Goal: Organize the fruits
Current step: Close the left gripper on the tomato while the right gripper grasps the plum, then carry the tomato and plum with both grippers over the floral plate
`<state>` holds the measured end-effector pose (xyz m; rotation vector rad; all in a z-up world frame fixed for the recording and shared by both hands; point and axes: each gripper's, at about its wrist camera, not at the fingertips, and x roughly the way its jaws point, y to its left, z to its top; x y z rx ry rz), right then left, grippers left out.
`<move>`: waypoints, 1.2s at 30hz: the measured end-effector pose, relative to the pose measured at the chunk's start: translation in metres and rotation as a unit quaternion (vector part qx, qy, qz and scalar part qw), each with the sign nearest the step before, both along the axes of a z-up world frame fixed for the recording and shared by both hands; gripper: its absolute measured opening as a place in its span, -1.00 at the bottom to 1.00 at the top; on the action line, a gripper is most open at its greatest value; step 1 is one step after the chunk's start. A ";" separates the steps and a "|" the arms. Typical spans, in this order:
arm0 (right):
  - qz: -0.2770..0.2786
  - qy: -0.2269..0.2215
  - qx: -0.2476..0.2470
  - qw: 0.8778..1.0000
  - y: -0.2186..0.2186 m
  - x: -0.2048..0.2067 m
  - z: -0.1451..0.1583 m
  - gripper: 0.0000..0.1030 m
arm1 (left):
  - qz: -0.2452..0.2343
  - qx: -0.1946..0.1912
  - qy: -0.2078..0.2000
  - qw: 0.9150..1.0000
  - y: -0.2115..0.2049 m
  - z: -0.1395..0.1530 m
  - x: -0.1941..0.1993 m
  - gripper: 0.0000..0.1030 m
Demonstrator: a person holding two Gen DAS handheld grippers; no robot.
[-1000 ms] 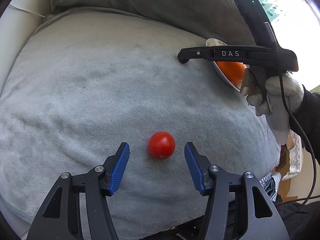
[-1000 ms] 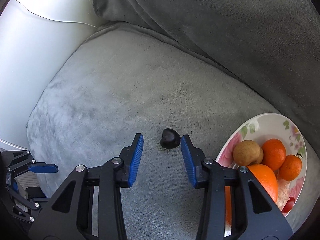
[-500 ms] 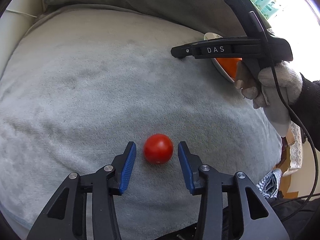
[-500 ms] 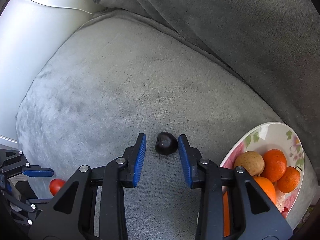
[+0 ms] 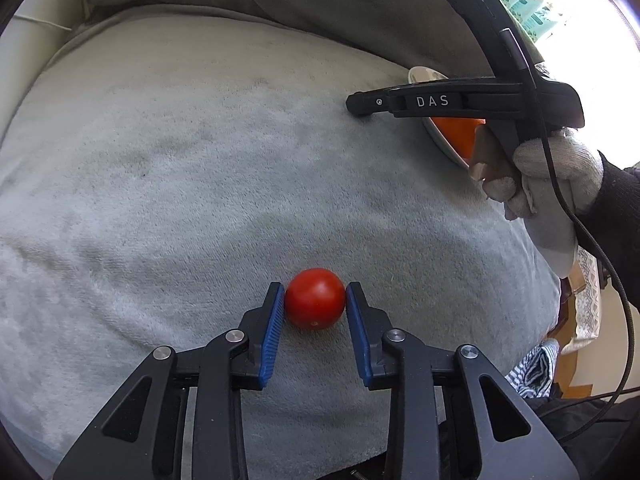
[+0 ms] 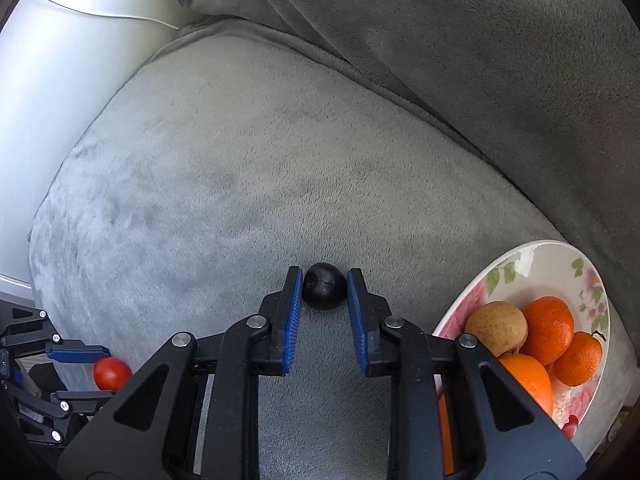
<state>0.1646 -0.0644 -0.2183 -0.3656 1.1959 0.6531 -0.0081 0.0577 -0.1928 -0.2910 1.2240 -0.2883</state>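
Observation:
A red tomato (image 5: pixel 315 298) lies on the grey cushion (image 5: pixel 180 168), and my left gripper (image 5: pixel 315 292) is shut on it, both blue pads touching its sides. In the right wrist view a small dark round fruit (image 6: pixel 324 291) lies on the cushion, and my right gripper (image 6: pixel 323 280) is shut on it, pads against its sides. The tomato (image 6: pixel 112 373) and the left gripper (image 6: pixel 68 372) also show at the lower left there. A floral plate (image 6: pixel 532 258) at the right holds oranges (image 6: pixel 549 330) and a brown fruit (image 6: pixel 496 327).
The right gripper's body (image 5: pixel 460 102) and gloved hand (image 5: pixel 552 176) show at the upper right of the left wrist view, in front of the plate (image 5: pixel 426 76). A grey back cushion (image 6: pixel 460 48) rises behind. A white armrest (image 6: pixel 60 80) is at the left.
Both grippers have moved forward and closed: the left jaws now touch the tomato, the right jaws now touch the dark fruit. Both fruits still rest on the cushion.

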 end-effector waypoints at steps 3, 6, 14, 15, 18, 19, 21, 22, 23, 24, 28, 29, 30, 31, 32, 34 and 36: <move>-0.003 -0.004 0.008 1.000 -0.002 -0.002 0.005 -0.55 | 0.003 0.001 -0.004 1.000 0.003 0.004 0.001 -0.42; -0.009 -0.008 0.020 1.000 -0.003 -0.005 0.013 -0.55 | 0.005 0.002 -0.009 1.000 0.005 0.009 0.002 -0.42; -0.027 -0.024 0.054 0.998 -0.023 -0.016 0.040 -0.55 | 0.005 -0.004 -0.035 0.999 0.004 0.031 0.012 -0.42; -0.030 -0.026 0.058 0.998 -0.026 -0.014 0.044 -0.55 | 0.003 -0.005 -0.039 0.999 0.004 0.034 0.014 -0.42; -0.040 -0.031 0.071 0.996 -0.036 -0.019 0.054 -0.55 | -0.005 -0.005 -0.050 0.999 -0.001 0.041 0.020 -0.42; -0.045 -0.032 0.075 0.996 -0.038 -0.021 0.057 -0.55 | -0.008 -0.005 -0.053 0.999 -0.004 0.043 0.021 -0.42; -0.055 -0.037 0.083 0.994 -0.044 -0.026 0.063 -0.55 | -0.014 -0.005 -0.060 0.998 -0.009 0.046 0.024 -0.42; -0.058 -0.039 0.086 0.994 -0.045 -0.025 0.066 -0.55 | -0.016 -0.006 -0.062 0.998 -0.011 0.048 0.026 -0.42; -0.062 -0.042 0.089 0.993 -0.049 -0.027 0.069 -0.55 | -0.019 -0.006 -0.065 0.998 -0.013 0.050 0.029 -0.42; -0.066 -0.044 0.091 0.993 -0.051 -0.028 0.071 -0.55 | -0.023 -0.006 -0.067 0.997 -0.015 0.051 0.031 -0.42; -0.085 -0.053 0.099 0.990 -0.067 -0.028 0.080 -0.55 | -0.033 -0.007 -0.075 0.997 -0.025 0.056 0.042 -0.42; -0.091 -0.055 0.101 0.989 -0.071 -0.028 0.081 -0.55 | -0.036 -0.007 -0.077 0.996 -0.026 0.057 0.044 -0.42; -0.097 -0.057 0.101 0.988 -0.076 -0.029 0.083 -0.55 | -0.038 -0.008 -0.079 0.996 -0.028 0.058 0.047 -0.42; -0.103 -0.059 0.102 0.988 -0.081 -0.029 0.085 -0.55 | -0.040 -0.009 -0.081 0.996 -0.029 0.059 0.049 -0.42; -0.110 -0.061 0.103 0.987 -0.087 -0.029 0.087 -0.55 | -0.042 -0.010 -0.083 0.996 -0.031 0.061 0.051 -0.42; -0.124 -0.064 0.105 0.985 -0.099 -0.029 0.091 -0.55 | -0.046 -0.011 -0.087 0.995 -0.036 0.063 0.055 -0.42; -0.137 -0.068 0.107 0.982 -0.111 -0.030 0.094 -0.55 | -0.052 -0.012 -0.090 0.995 -0.040 0.065 0.060 -0.42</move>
